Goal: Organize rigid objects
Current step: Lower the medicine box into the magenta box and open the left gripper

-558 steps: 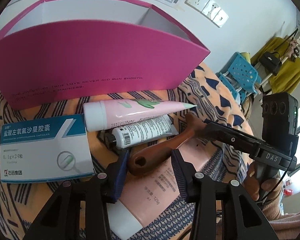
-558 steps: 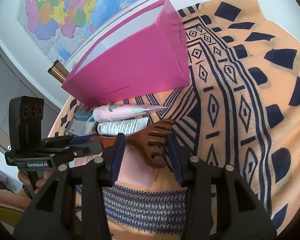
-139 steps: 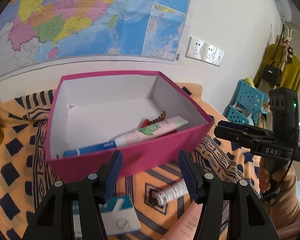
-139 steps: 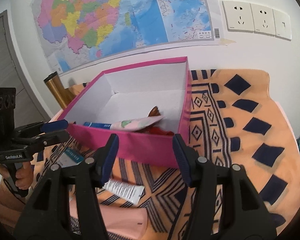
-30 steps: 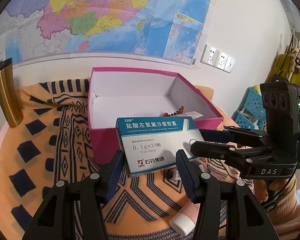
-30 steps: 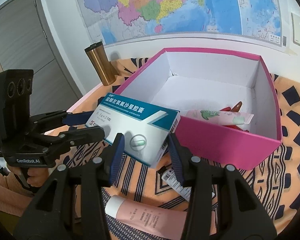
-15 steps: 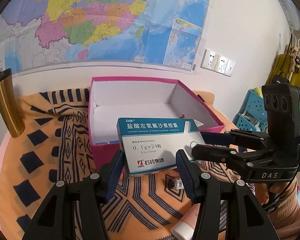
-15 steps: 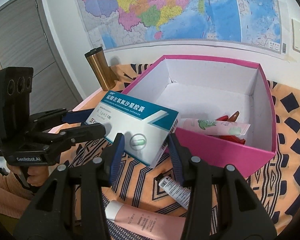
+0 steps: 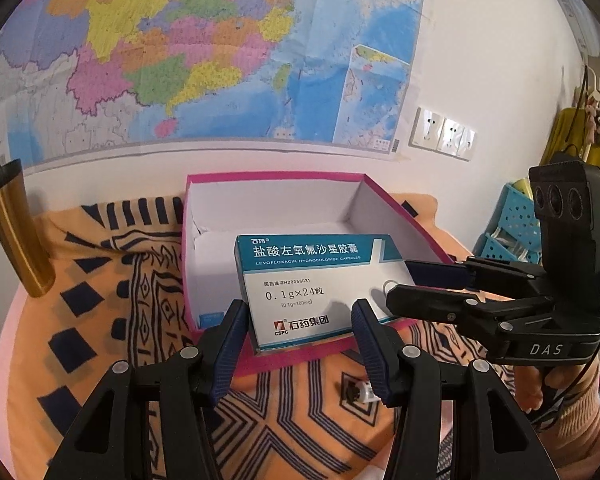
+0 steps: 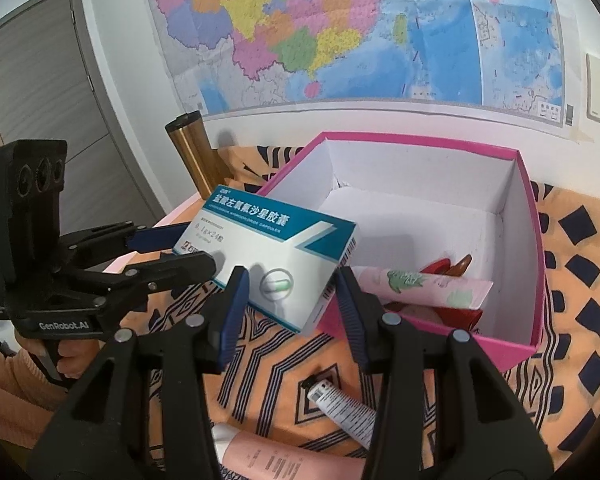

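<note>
Jointly, both tongs grip medicine box (image 9: 316,280) | right view only: pink tube (image 10: 424,286) inside pink box (image 10: 524,240)

Glossy cardboard medicine box (image 9: 312,284); brushed metal flask (image 9: 14,228)

White and teal medicine box (image 9: 312,288) held in the air, tilted, over the near rim of the open pink box (image 10: 524,208), pink tube (image 10: 424,282) and brown comb (image 10: 460,262) inside at 3 o'clock, white tube (image 10: 344,410) and pink tube (image 10: 284,460) on the cloth at 6 o'clock
</note>
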`<state>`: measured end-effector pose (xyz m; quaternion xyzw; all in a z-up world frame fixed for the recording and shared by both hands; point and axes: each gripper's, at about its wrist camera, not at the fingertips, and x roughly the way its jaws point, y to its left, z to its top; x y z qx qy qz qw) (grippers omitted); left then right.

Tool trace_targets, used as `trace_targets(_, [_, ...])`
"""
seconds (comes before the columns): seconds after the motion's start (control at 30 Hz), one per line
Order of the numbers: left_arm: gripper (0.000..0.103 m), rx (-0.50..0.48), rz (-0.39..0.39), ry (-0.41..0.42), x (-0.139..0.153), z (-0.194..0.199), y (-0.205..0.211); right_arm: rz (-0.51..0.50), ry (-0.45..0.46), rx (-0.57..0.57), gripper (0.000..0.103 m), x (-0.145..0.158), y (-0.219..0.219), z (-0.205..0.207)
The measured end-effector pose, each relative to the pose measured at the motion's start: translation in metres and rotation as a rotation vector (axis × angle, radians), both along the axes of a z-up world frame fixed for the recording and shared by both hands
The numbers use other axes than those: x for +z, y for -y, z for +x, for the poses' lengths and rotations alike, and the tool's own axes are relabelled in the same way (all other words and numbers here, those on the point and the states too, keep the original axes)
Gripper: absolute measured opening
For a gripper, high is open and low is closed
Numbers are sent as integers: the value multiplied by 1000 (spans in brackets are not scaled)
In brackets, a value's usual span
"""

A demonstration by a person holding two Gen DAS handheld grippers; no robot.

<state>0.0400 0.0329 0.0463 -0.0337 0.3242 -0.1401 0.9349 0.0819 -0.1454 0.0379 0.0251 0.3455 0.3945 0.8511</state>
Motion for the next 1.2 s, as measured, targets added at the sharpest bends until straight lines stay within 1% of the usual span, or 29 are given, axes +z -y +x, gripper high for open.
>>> trace_targets(0.43, [54, 25, 18, -9, -2, 19, -6, -8, -5, -4, 48, 0, -10, 22])
trace_targets(0.77, [54, 34, 37, -32, -10, 34, -7, -9, -39, -7, 48, -10, -16, 37])
trace_targets(1.2, [54, 52, 33, -59, -19, 46, -12, -18, -69, -12, 48, -19, -24, 48])
